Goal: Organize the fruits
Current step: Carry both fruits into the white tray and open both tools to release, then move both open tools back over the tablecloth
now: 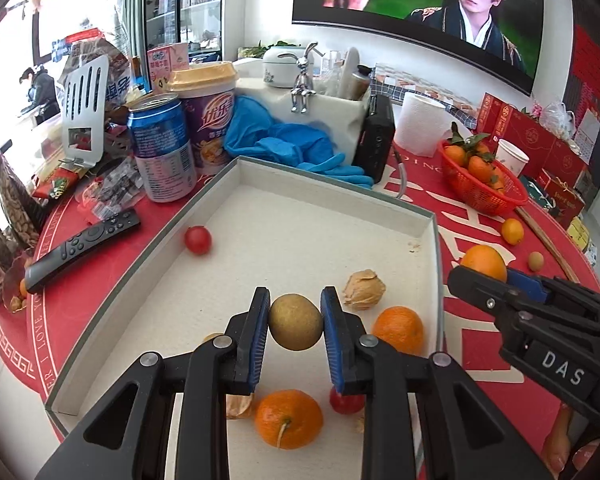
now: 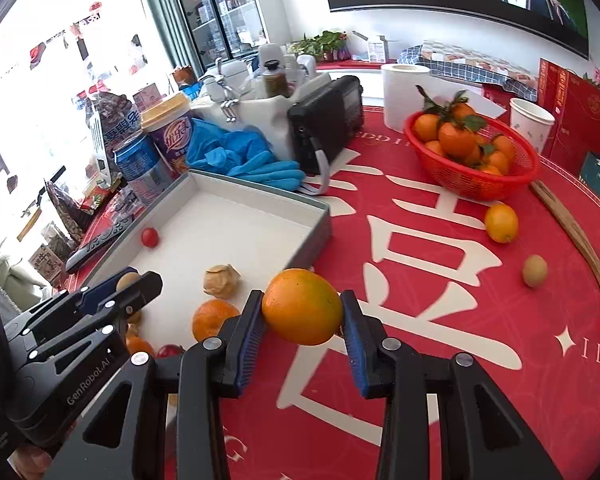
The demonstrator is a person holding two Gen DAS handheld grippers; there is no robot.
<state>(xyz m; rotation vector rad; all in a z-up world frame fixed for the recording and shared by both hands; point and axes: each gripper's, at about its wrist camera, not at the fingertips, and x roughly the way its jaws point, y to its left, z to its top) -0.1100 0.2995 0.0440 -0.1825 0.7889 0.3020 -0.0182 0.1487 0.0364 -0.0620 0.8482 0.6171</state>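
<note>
My left gripper (image 1: pixel 295 322) is shut on a small brown-green round fruit (image 1: pixel 295 322) and holds it above the white tray (image 1: pixel 437 240). In the tray lie a cherry tomato (image 1: pixel 198 240), a husked physalis (image 1: pixel 364 290), two mandarins (image 1: pixel 399 330) (image 1: pixel 288 418) and another tomato (image 1: pixel 346 402). My right gripper (image 2: pixel 302 312) is shut on an orange (image 2: pixel 302 306), held above the red tablecloth just right of the tray's edge (image 2: pixel 320 232); it also shows in the left wrist view (image 1: pixel 484 262).
A red basket (image 2: pixel 476 180) of mandarins stands at the back right. A kumquat (image 2: pixel 501 223) and a small green fruit (image 2: pixel 535 271) lie on the cloth. A wooden stick (image 2: pixel 572 232), blue gloves (image 2: pixel 244 156), a radio (image 2: pixel 328 120), a can (image 1: pixel 162 148), a cup (image 1: pixel 206 116) and a remote (image 1: pixel 82 250) surround the tray.
</note>
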